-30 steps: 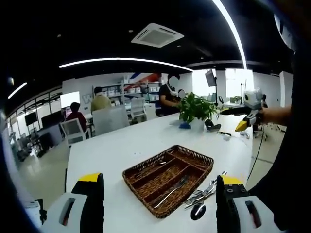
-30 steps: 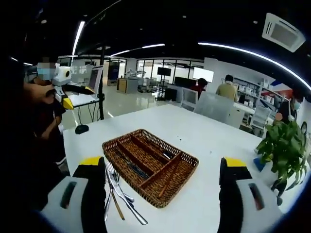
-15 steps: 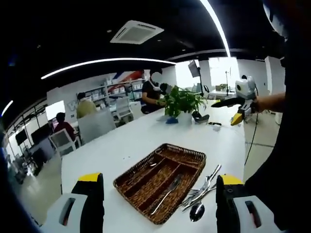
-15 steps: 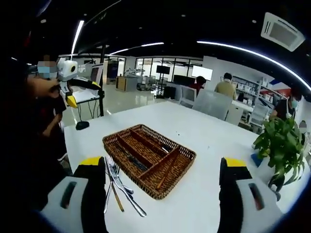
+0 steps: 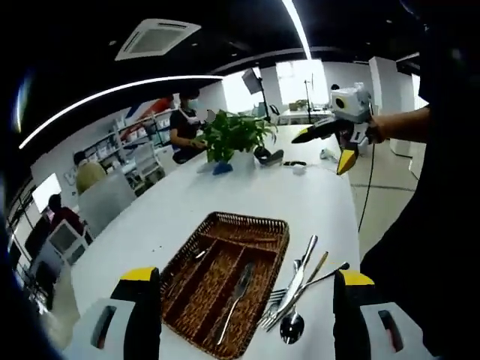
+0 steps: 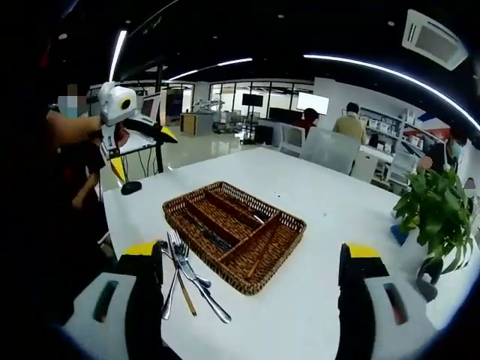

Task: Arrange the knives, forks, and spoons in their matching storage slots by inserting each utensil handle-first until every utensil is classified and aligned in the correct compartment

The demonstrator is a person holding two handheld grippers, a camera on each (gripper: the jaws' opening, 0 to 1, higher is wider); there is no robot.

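Observation:
A brown wicker cutlery tray (image 5: 264, 229) (image 6: 285, 225) with long compartments lies on the white table (image 5: 315, 195) (image 6: 315, 202). One utensil (image 5: 235, 291) rests in a compartment in the left gripper view. A loose bunch of forks, knives and a spoon (image 5: 298, 289) (image 6: 187, 281) lies on the table beside the tray. My left gripper (image 5: 246, 277) hovers open above the tray's near end, nothing between its jaws. My right gripper (image 6: 251, 251) is also open and empty, above the tray's other side. Each gripper appears in the other's view, held up by a hand: the right one (image 5: 337, 135), the left one (image 6: 124, 112).
A potted green plant (image 5: 232, 135) (image 6: 435, 217) stands at one end of the table, with small dark items (image 5: 268, 156) near it. The table edge runs close to the loose utensils. Chairs, shelves and several people are in the office behind.
Both views have shifted with the hands; the left one has swung and tilted, so tray and plant sit differently in it. Tray and utensils lie as before. Both grippers stay open.

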